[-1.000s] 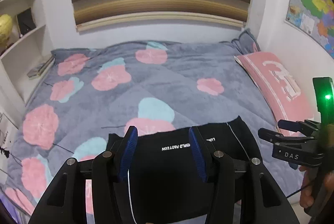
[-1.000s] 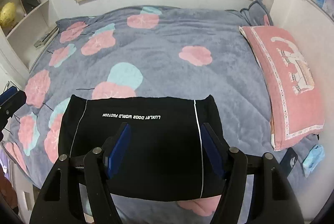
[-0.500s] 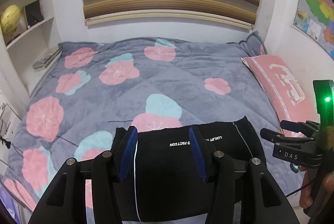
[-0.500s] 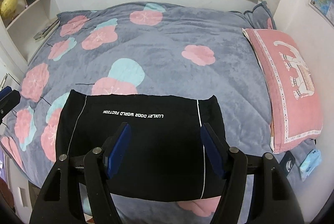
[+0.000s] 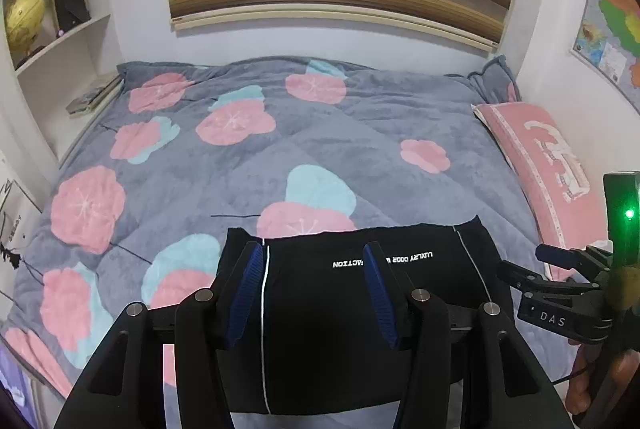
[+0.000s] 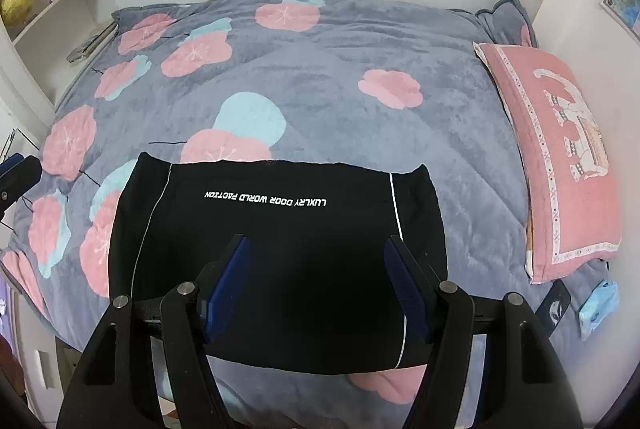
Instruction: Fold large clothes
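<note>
A black garment (image 6: 280, 261) with thin white stripes and white lettering lies folded into a flat rectangle at the near edge of the bed (image 6: 340, 45). It also shows in the left wrist view (image 5: 320, 329). My left gripper (image 5: 312, 249) is open and empty, held above the garment's left part. My right gripper (image 6: 316, 245) is open and empty, held above the garment's near half. The right gripper also shows at the right edge of the left wrist view (image 5: 528, 265).
The bed has a grey quilt with pink and teal flowers. A pink pillow (image 6: 560, 149) lies along its right side. White shelves (image 5: 52, 41) with a yellow globe (image 5: 24, 17) stand at the left. A wall map (image 5: 616, 29) hangs at the right.
Both grippers have pulled back and up from the garment, so more of the bed and wall shows. The garment has not moved.
</note>
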Demonstrator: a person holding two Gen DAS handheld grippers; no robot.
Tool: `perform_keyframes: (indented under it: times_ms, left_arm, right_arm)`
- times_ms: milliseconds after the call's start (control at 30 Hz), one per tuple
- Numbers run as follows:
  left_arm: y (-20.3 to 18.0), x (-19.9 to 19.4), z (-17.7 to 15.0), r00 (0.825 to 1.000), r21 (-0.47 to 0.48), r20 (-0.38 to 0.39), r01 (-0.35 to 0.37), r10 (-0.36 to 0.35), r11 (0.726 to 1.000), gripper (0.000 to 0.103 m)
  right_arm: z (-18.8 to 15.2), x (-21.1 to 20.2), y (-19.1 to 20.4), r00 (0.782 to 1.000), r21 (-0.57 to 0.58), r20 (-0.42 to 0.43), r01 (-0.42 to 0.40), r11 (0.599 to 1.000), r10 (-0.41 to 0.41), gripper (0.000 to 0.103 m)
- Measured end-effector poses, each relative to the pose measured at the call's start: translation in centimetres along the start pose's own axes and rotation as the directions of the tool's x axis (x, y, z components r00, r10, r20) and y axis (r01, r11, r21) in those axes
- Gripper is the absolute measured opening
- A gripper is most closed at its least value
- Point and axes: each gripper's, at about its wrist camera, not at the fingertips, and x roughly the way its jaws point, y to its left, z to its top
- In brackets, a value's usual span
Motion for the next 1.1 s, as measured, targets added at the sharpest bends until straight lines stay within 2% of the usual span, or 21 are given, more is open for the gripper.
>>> perform_keyframes:
  times_ms: [233,1100]
  left_arm:
    - [-0.1,0.2,-0.2,0.999,0.02,-0.011,-0.039,0.039,0.999,0.053]
    - [-0.8,0.3,-1.1,0.999,0.073,-0.029,-0.029,0.031,0.997,0.053]
  right_arm:
    - [-0.3,0.2,-1.2,1.0,0.021,-0.012,0.022,1.0,-0.022,0.072]
    - [-2.0,-0.1,-1.7,0.999,0.029,-0.029,0.025,0.999,-0.024,0.072]
